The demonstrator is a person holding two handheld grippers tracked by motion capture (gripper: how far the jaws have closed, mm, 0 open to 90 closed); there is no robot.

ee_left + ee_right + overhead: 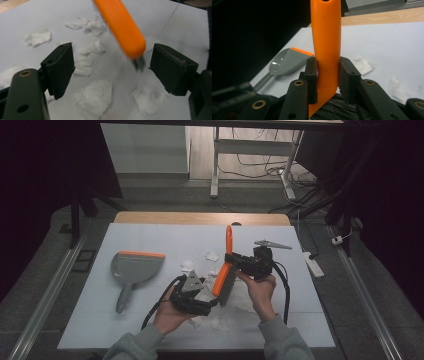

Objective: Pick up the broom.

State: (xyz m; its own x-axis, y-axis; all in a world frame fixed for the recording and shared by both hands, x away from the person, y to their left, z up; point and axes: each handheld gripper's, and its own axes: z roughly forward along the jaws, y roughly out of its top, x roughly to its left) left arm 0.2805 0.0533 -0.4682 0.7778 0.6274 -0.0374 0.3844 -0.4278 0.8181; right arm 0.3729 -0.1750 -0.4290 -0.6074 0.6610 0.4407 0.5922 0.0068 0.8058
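An orange hand brush [223, 276] with dark bristles stands tilted over the middle of the white table [125, 325], handle pointing to the far side. My right gripper [231, 258] is shut on its handle. In the right gripper view the pads [311, 75] press both sides of the orange handle [325, 32], with bristles [337, 110] below. My left gripper [211, 296] is open just left of the brush head. In the left gripper view its gripper [111, 53] has the brush tip [120, 27] hanging between the wide jaws, above torn white paper scraps [95, 97]. A grey dustpan [135, 266] with an orange lip lies at the left.
More paper scraps [211, 255] lie scattered around the table's middle and near the front edge [218, 322]. The dustpan [287, 62] is well left of both hands. A wooden strip [200, 217] borders the far edge. Cables and desk legs [215, 175] stand on the floor beyond.
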